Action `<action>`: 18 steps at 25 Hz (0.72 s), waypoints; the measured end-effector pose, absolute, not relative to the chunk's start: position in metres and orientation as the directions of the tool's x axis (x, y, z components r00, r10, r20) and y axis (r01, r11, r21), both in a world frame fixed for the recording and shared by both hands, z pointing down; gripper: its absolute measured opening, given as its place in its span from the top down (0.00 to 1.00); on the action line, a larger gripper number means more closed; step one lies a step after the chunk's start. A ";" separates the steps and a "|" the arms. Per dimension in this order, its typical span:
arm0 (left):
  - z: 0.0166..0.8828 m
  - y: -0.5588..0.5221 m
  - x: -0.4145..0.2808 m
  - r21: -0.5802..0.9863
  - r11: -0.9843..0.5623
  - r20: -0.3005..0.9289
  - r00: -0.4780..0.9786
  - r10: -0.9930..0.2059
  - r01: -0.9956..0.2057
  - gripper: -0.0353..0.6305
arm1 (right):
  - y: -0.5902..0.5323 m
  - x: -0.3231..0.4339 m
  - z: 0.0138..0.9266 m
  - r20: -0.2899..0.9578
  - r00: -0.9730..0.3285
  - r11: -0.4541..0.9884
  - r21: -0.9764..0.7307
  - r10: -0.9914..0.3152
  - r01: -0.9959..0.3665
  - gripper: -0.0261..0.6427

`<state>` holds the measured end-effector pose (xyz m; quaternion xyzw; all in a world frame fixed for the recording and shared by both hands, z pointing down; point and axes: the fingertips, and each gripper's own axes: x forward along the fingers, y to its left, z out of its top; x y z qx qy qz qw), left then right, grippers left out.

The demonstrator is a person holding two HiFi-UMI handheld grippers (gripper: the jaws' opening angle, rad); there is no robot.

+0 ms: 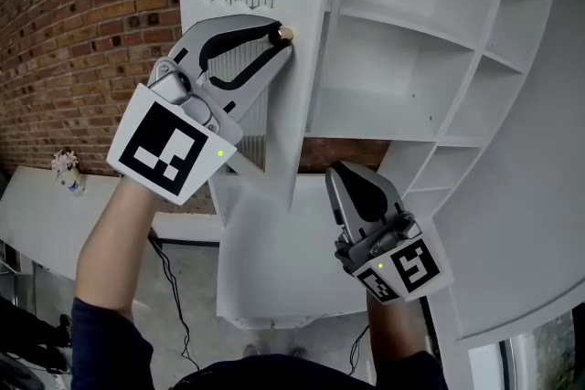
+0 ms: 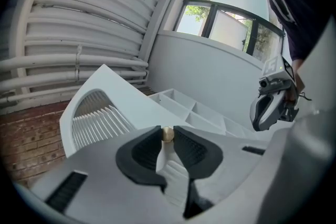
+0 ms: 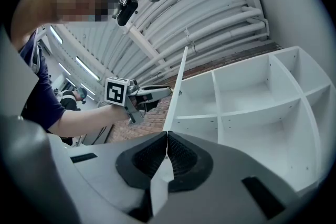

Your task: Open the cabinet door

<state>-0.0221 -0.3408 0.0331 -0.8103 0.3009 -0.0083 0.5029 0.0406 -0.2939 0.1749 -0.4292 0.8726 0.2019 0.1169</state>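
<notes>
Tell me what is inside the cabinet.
Bare white shelves and dividers; nothing stored shows in the cabinet. In the head view the right tongs cover part of the lower compartments, and the open door covers its left edge.

head: faces cabinet [image 1: 393, 96] closely | gripper views: along jaws | shared: cabinet

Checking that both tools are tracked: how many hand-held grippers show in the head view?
2. The left hand-held gripper is at upper left, closed on the cabinet door knob; the right hand-held gripper is lower down, shut and empty.
</notes>
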 end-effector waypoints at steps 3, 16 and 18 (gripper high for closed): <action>0.035 -0.331 -0.042 -0.808 -0.331 -0.292 0.818 -0.496 -0.488 0.83 | -0.287 0.028 0.176 -0.377 -0.606 0.554 0.249 -0.700 -0.794 0.93; 0.034 -0.309 -0.086 -0.729 -0.380 -0.354 0.789 -0.503 -0.569 0.83 | -0.272 0.011 0.182 -0.364 -0.625 0.577 0.246 -0.690 -0.779 0.93; 0.034 -0.309 -0.089 -0.728 -0.371 -0.360 0.782 -0.509 -0.576 0.83 | -0.269 0.009 0.182 -0.364 -0.627 0.578 0.245 -0.689 -0.778 0.93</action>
